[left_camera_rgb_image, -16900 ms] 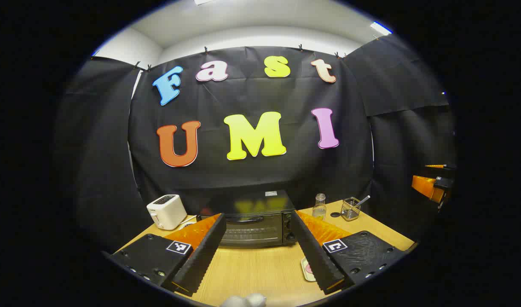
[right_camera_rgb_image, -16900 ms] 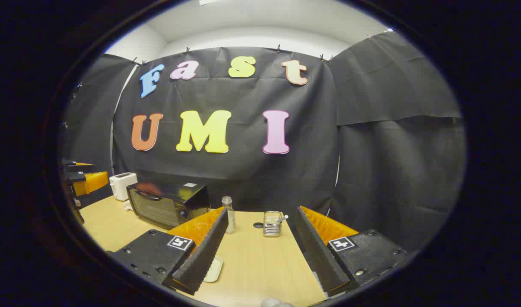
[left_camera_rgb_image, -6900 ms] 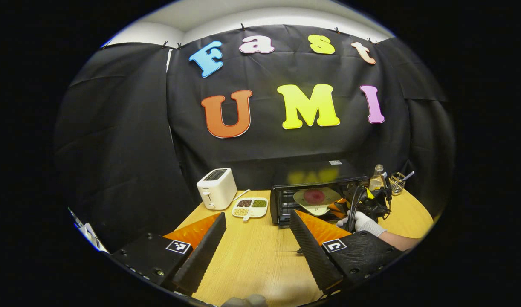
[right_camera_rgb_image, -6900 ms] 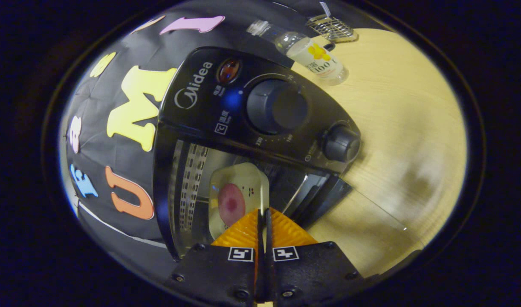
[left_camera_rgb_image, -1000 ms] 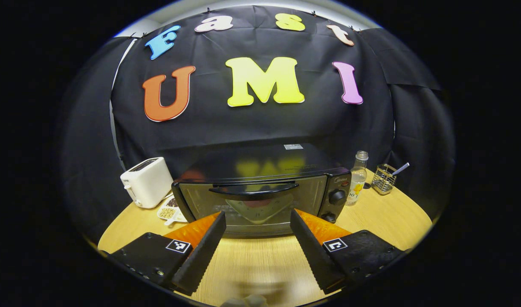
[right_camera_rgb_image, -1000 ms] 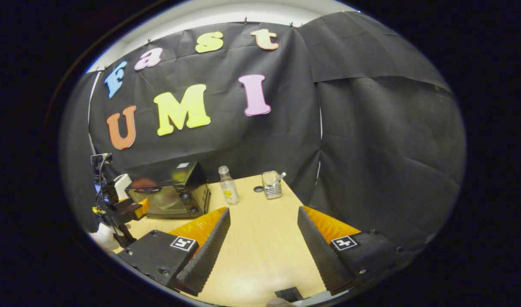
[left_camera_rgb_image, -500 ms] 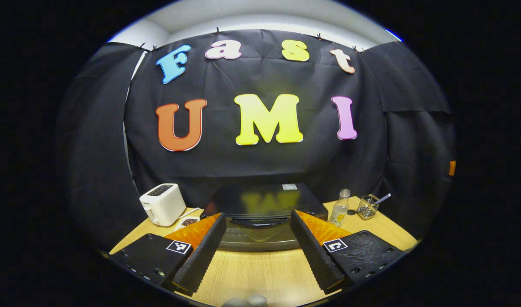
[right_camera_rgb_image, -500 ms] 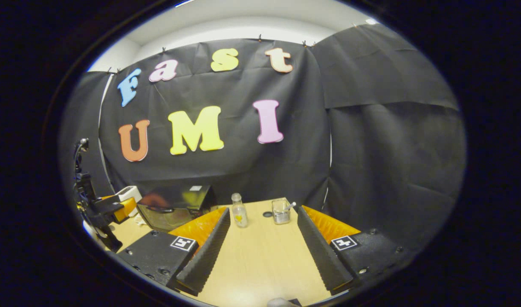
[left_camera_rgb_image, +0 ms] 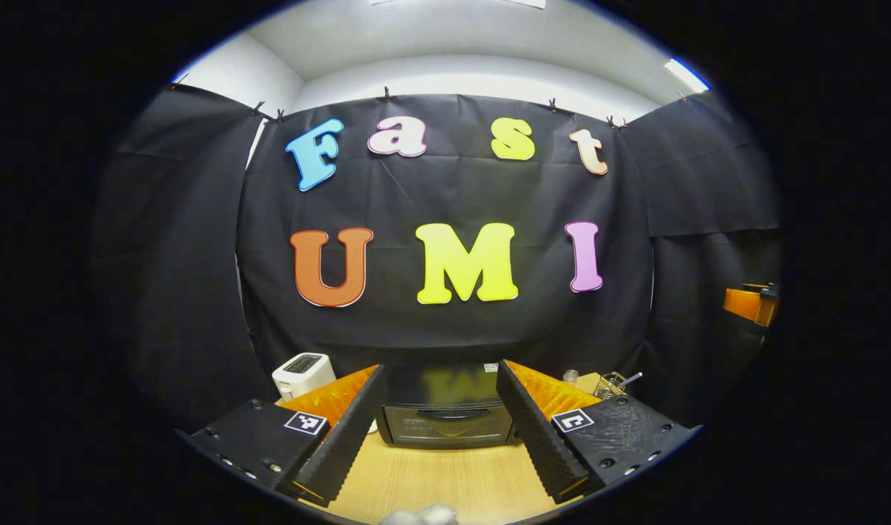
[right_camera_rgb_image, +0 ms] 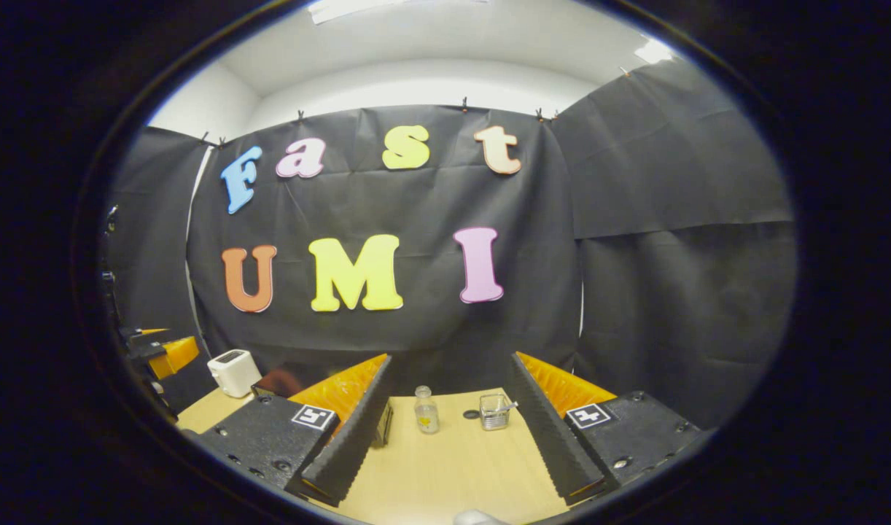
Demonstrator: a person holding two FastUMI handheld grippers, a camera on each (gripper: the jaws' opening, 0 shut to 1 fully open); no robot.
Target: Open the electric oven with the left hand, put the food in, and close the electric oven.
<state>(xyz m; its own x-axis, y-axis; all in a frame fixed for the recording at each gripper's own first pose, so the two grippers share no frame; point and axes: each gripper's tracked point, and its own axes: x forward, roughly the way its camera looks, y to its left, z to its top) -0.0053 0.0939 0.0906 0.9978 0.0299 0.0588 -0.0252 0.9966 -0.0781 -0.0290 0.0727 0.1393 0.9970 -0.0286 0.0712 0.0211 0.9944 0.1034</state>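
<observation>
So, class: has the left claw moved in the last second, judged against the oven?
Yes. The left claw has drawn back from the oven: the closed oven looks smaller and farther between its fingers, with more table in front.

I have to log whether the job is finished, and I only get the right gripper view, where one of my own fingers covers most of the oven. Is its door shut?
Observer: Yes. In the left gripper view the electric oven faces the camera with its door shut and the handle up along the top edge.
Operator: Are the left jaws on that handle?
Observer: No. The left gripper is open and apart from the oven, with a strip of bare wooden table in between.
</observation>
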